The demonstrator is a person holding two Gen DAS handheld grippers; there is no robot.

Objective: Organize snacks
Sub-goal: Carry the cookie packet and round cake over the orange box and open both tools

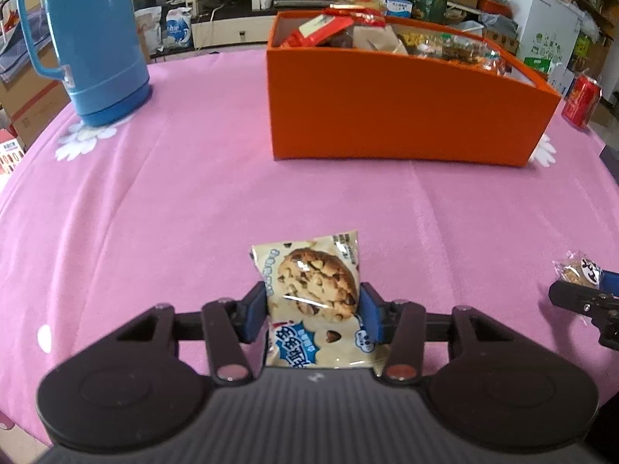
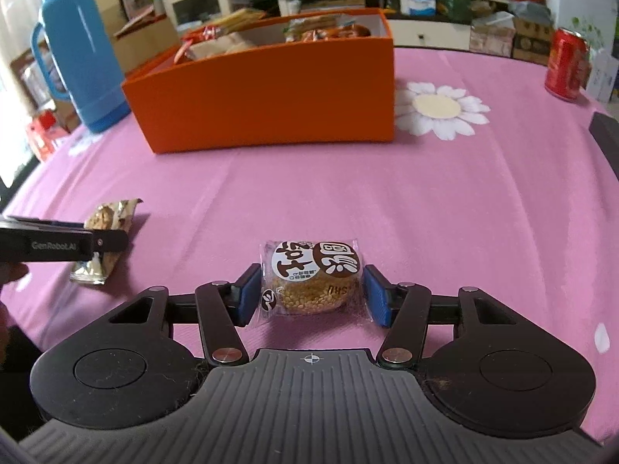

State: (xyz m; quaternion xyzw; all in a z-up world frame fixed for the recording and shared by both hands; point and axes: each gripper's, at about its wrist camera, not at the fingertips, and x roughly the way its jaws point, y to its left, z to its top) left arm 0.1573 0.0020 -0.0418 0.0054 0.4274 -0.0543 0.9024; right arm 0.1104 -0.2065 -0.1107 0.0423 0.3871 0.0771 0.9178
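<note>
A cream cookie packet (image 1: 309, 278) printed with a chocolate-chip cookie sits between the blue pads of my left gripper (image 1: 314, 309), which is shut on its sides just above the pink tablecloth. A clear-wrapped round sesame pastry (image 2: 311, 282) lies on the cloth inside my right gripper (image 2: 312, 295), whose pads press on the wrapper's two edges. Each gripper also shows at the edge of the other's view: the right gripper (image 1: 572, 294) with the sesame pastry (image 1: 576, 270), and the left gripper (image 2: 96, 241) with the cookie packet (image 2: 104, 228). The orange box (image 1: 406, 104) holding several snacks stands beyond both.
A tall blue thermos jug (image 1: 89, 38) stands at the far left of the table and a red drink can (image 1: 582, 100) at the far right. A dark flat object (image 2: 607, 135) lies at the right edge. Shelves and cartons fill the room behind.
</note>
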